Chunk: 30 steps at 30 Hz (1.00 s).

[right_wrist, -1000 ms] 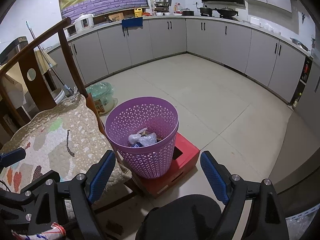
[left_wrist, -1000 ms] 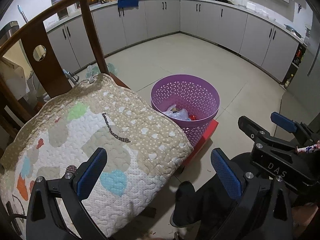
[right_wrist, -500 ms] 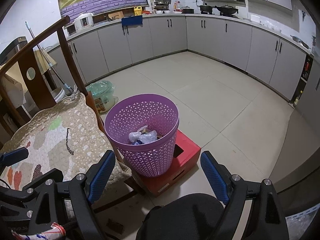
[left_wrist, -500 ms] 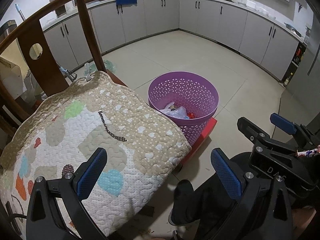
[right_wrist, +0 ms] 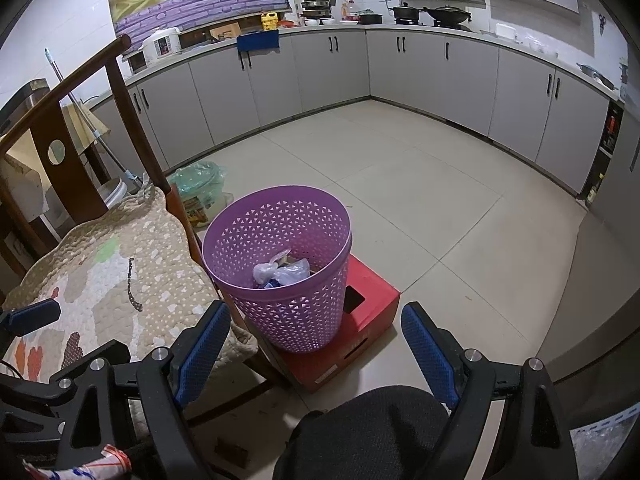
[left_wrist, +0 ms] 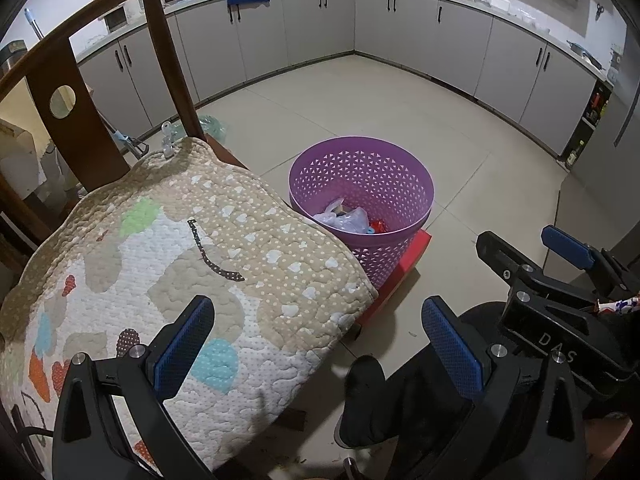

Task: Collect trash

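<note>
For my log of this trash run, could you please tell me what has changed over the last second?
Very little: the left gripper has drifted slightly, so the purple plastic basket sits a little higher in its view. Nothing was grasped or released. Both grippers stay open and empty, the right gripper too, and the basket remains on its red box.

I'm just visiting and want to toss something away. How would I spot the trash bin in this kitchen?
Look on the tiled kitchen floor in front of the grey cabinets, right beside the wooden chair with the quilted cushion. There a purple plastic basket stands on a low red box. It is the only round, hole-patterned container, and it already has crumpled plastic bags inside.
</note>
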Tool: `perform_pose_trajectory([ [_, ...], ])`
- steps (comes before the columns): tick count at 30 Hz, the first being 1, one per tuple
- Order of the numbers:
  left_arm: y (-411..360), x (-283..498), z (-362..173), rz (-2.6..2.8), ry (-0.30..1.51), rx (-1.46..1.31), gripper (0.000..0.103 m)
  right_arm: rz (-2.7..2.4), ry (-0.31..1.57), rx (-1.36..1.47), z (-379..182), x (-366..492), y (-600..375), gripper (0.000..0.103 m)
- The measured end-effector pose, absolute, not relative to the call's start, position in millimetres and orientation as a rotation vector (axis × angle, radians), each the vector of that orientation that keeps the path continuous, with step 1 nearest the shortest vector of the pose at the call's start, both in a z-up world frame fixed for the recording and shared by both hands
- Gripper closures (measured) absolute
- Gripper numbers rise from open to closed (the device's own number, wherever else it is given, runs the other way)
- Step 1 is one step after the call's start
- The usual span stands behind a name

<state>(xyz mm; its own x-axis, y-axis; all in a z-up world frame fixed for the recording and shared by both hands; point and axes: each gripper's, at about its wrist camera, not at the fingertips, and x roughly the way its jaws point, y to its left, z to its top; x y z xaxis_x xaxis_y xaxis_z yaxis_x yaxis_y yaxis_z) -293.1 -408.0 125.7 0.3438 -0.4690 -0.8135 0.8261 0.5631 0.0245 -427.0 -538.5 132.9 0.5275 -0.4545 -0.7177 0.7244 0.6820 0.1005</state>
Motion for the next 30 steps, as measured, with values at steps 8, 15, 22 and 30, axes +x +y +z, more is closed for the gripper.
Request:
perform_pose_trajectory([
  [8, -411, -294, 124, -0.894, 0.875, 0.483, 0.000, -0.727, 0.716, 0.424, 132, -428, -541, 0.012],
  [15, -413, -293, 124, -0.901, 0.875, 0.484, 0.000, -0.728, 0.714, 0.435, 130, -429, -543, 0.012],
  [22, -415, -292, 125, -0.903, 0.876, 0.480, 0.000, -0.731, 0.713, 0.448, 128, -431, -545, 0.012],
  [30, -419, -288, 122, -0.912, 0.903, 0.480, 0.000, -0.735, 0.714, 0.455, 126, -431, -546, 0.012],
])
